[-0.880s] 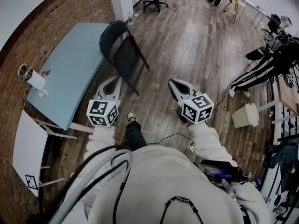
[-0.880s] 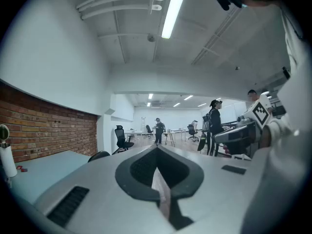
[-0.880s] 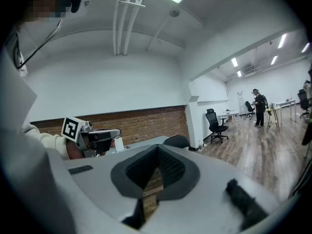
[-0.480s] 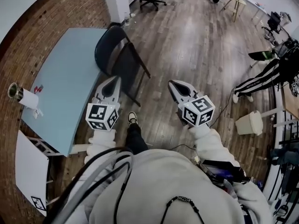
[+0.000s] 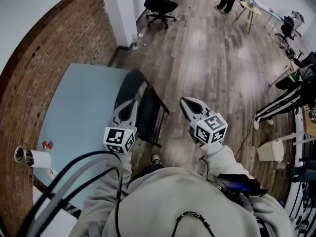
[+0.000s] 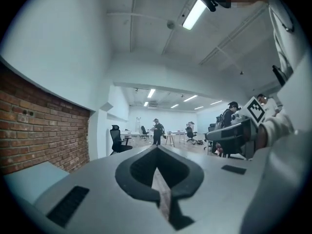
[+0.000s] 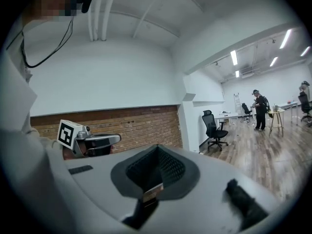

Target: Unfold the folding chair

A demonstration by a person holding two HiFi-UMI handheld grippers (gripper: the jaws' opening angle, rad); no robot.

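Note:
The folding chair [image 5: 146, 106] is dark, folded flat and leans against the edge of the light blue table [image 5: 74, 117]. In the head view my left gripper [image 5: 132, 103] is shut and empty, and its tip lies over the chair's upper part. Whether it touches the chair I cannot tell. My right gripper [image 5: 184, 100] is also shut and empty, held over the wooden floor just right of the chair. The left gripper view shows closed jaws [image 6: 157, 149] pointing level into the room. In the right gripper view the closed jaws [image 7: 157, 148] face the brick wall. Neither gripper view shows the chair.
A brick wall [image 5: 59, 48] runs behind the table. A paper roll [image 5: 35, 158] sits near the table's left end. A black office chair [image 5: 159, 3] stands at the back, a white bin [image 5: 270, 150] at the right. My shoe [image 5: 156, 158] is near the chair's foot.
I have stepped toward the chair: it and the table now lie nearer and more under my left gripper. Both grippers stay shut and keep their spacing.

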